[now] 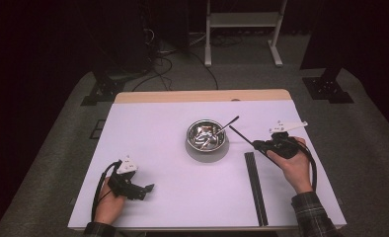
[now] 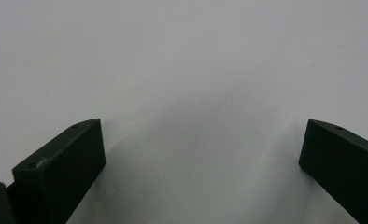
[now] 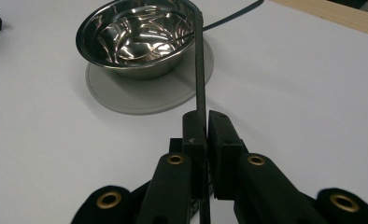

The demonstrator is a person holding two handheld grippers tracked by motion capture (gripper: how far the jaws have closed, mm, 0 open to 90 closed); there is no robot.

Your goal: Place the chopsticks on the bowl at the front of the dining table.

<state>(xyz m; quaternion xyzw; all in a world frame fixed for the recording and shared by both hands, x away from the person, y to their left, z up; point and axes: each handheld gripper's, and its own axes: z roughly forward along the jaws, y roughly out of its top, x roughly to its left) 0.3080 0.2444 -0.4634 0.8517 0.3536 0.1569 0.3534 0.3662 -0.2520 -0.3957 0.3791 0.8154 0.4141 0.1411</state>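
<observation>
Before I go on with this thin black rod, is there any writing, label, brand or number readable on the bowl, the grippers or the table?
None: no readable text in any view.
Shiny steel bowl: reflections, no marking.
Round grey mat under it: plain.
Thin black rod in the right gripper: plain.
Left gripper: small dark specks on its white top plate, too small to read.
Long black strip on the white table: no marks legible.

A white worktop (image 1: 173,197) with a pale wooden far edge stands on grey carpet (image 1: 49,148). Beyond it, a white metal frame (image 1: 242,19) and loose black cables (image 1: 158,54) sit before a dark backdrop; black stand feet (image 1: 328,89) flank the worktop
</observation>
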